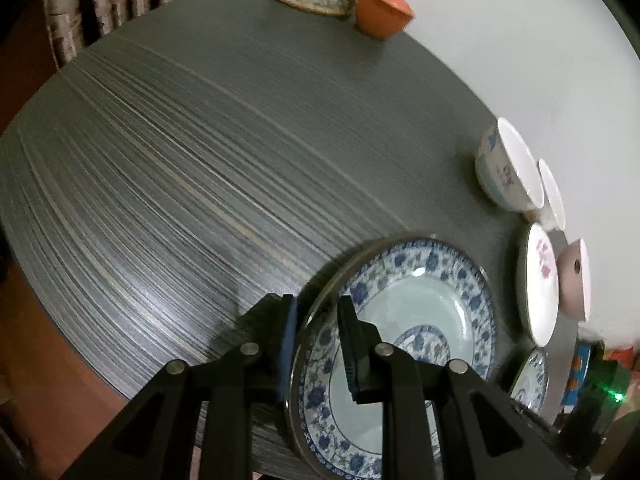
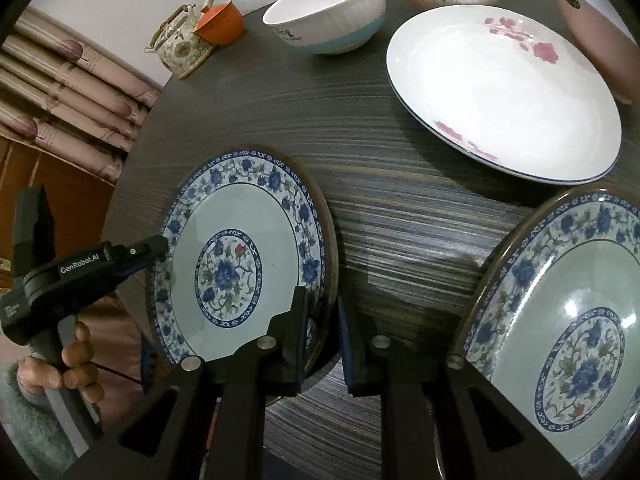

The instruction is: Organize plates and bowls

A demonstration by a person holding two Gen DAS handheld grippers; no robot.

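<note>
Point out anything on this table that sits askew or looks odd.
One blue floral plate is tilted up on edge, off the table, with both the left hand-held gripper and the right hand-held gripper at its rim. No chips or spills visible.

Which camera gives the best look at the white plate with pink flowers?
The right wrist view: the white plate lies there almost face-on, its pink flowers and thin blue rim plain to see. The left wrist view catches the same plate only at the far right edge, squeezed into a narrow sliver beside a pink bowl.
</note>
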